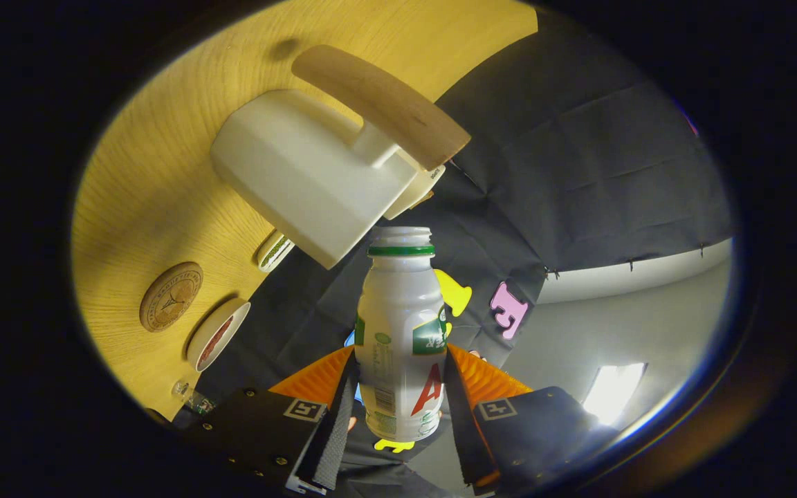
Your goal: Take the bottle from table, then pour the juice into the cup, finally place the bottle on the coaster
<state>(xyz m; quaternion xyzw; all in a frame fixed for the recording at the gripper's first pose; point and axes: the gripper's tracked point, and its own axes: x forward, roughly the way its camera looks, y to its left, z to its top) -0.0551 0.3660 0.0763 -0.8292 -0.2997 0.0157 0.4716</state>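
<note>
Bottle (pixel 402 325) sitting between the claw (pixel 398 394) fingers, both fingers pressing on its sides, cap off, green-ringed open neck pointing at the white cup (pixel 308 173), mouth just beside the cup rim. View is rolling hard, so the desk (pixel 142 200) is tilting. Cup with wooden handle (pixel 385 104) standing on the desk. Round wooden coaster (pixel 171 296) lying on the desk, well apart from the cup. Small white lid (pixel 217 334) lying near the coaster.

We see a pale yellow wood-grain table (pixel 163 173) carrying a cream square cup with a flat wooden handle (pixel 315 173), a round cork coaster (pixel 171 296), a white round lid (pixel 218 334) and a small green-and-white cap (pixel 275 250) near its edge.
</note>
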